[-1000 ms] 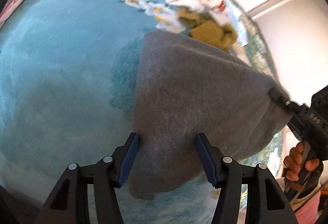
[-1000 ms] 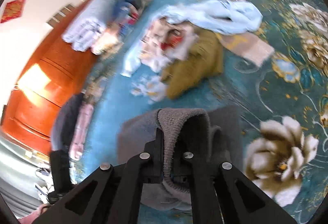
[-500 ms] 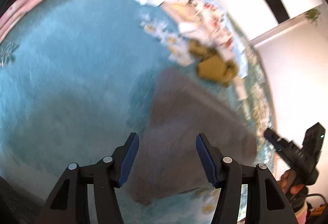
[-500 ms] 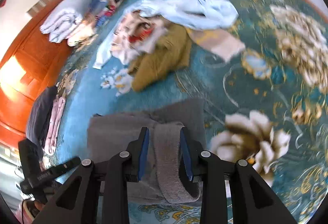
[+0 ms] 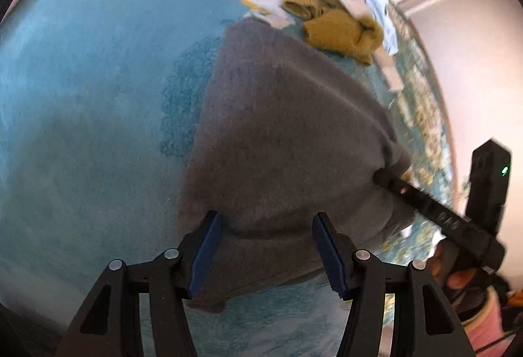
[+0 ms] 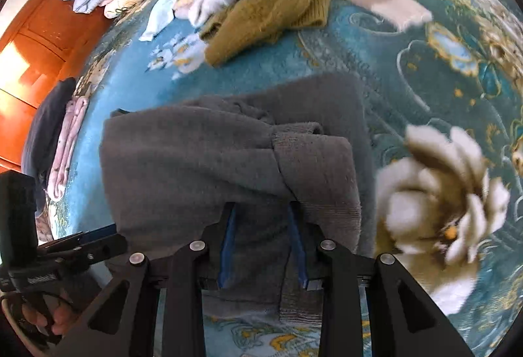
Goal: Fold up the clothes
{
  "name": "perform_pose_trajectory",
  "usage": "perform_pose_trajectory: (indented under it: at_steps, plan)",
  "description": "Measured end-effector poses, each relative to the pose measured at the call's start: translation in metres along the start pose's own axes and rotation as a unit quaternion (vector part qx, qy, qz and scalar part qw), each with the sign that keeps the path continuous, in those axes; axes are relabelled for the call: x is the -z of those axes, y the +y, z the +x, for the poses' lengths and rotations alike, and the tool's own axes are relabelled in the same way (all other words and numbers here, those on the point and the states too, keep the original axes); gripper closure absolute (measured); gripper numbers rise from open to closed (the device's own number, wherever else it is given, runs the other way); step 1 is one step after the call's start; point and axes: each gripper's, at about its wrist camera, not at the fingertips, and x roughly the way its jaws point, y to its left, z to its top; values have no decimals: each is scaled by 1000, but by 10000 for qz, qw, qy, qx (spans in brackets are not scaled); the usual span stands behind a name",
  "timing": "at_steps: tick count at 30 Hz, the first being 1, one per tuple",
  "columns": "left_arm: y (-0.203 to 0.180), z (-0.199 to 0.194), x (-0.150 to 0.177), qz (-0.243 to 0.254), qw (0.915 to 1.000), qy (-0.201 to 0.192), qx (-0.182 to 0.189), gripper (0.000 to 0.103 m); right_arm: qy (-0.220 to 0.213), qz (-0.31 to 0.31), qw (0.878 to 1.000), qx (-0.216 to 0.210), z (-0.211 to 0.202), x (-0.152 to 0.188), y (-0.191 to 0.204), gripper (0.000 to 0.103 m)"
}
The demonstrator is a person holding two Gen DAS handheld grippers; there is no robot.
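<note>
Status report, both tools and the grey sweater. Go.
Left tool open, over the grey sweater. Right tool open, sleeve cuff loose between its pads. Sweater partly folded on the blue carpet. Nothing in the way.

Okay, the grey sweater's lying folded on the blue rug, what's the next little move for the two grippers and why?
Probably lift both grippers clear: the grey sweater already lies folded on the rug, and the left gripper and right gripper stand open over it, gripping nothing.

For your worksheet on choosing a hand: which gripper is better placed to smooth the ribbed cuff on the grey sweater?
Probably right: the right gripper sits at the ribbed cuff of the grey sweater; the left gripper is at another edge.
</note>
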Motion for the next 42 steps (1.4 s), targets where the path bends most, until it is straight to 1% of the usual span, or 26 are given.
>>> perform_pose_trajectory:
  at_steps: [2,4,6,7,8,10,11,13,14,15,16,18,21,23,25,27,28,30,33,34,36,38,39,41,42]
  plan:
    - [6,-12,0,-168,9993,-214,273,41,-36,-55,10000,38,-3,-2,6,70]
    - [12,-27,-1,-338,9968,-527,497,41,-98,-121,9998,-94,-15,-3,10,70]
    - [21,-34,-3,-551,9951,-699,433,38,-367,-134,9986,-363,-36,-3,8,68]
    - [27,-33,-3,-670,9949,-690,319,35,-461,-104,9981,-404,-43,-3,4,62]
    - [34,-28,-3,-827,9946,-588,218,35,-504,-44,9981,-352,-46,-3,-3,53]
    - [47,-17,-2,-1167,9925,-346,113,35,-590,78,9979,-248,-52,-3,-18,52]
    - [53,-11,-2,-1335,9907,-235,121,35,-584,207,9979,-198,-52,-1,-27,52]
    - [60,-5,-2,-1533,9879,-145,177,35,-477,598,9970,-105,-44,5,-50,52]
    - [63,-4,-1,-1593,9869,-114,211,35,-407,782,9960,-163,-41,9,-59,45]
    - [64,-2,-1,-1615,9866,-93,220,35,-322,934,9945,-336,-36,12,-64,40]
    - [64,0,-2,-1597,9869,-81,217,35,-241,1067,9926,-522,-30,14,-68,39]
    - [64,2,-5,-1519,9880,-106,275,33,-190,1250,9888,-787,-19,16,-72,39]
    - [67,4,-12,-1492,9875,-179,484,31,-252,1442,9850,-919,-11,12,-77,38]
    - [71,8,-17,-1529,9862,-197,609,29,-289,1504,9830,-1010,-9,9,-80,30]
    - [70,9,-20,-1479,9865,-214,662,27,-305,1517,9822,-1062,-7,7,-81,28]
    - [63,11,-23,-1288,9892,-172,671,27,-285,1556,9817,-1060,-1,5,-81,27]
    - [58,14,-26,-1195,9903,-107,706,27,-290,1580,9812,-1068,0,5,-81,24]
    - [49,22,-30,-1020,9918,32,764,27,-344,1608,9805,-1074,-1,6,-80,24]
    - [38,22,-28,-652,9963,99,557,28,-313,1639,9777,-1276,-4,10,-76,24]
    - [37,21,-27,-598,9968,95,522,29,-290,1636,9776,-1296,-5,12,-75,25]
    - [37,18,-27,-578,9971,86,479,37,-298,1656,9782,-1214,-7,16,-73,31]
    - [36,17,-25,-549,9975,80,439,49,-269,1744,9777,-1137,-7,17,-73,53]
    - [34,17,-26,-513,9977,77,438,52,-249,1769,9780,-1080,-7,18,-72,58]
    - [30,16,-25,-404,9983,64,407,62,-250,1706,9802,-976,-12,17,-66,72]
    - [28,14,-24,-333,9988,46,368,64,-271,1621,9824,-889,-16,15,-61,74]
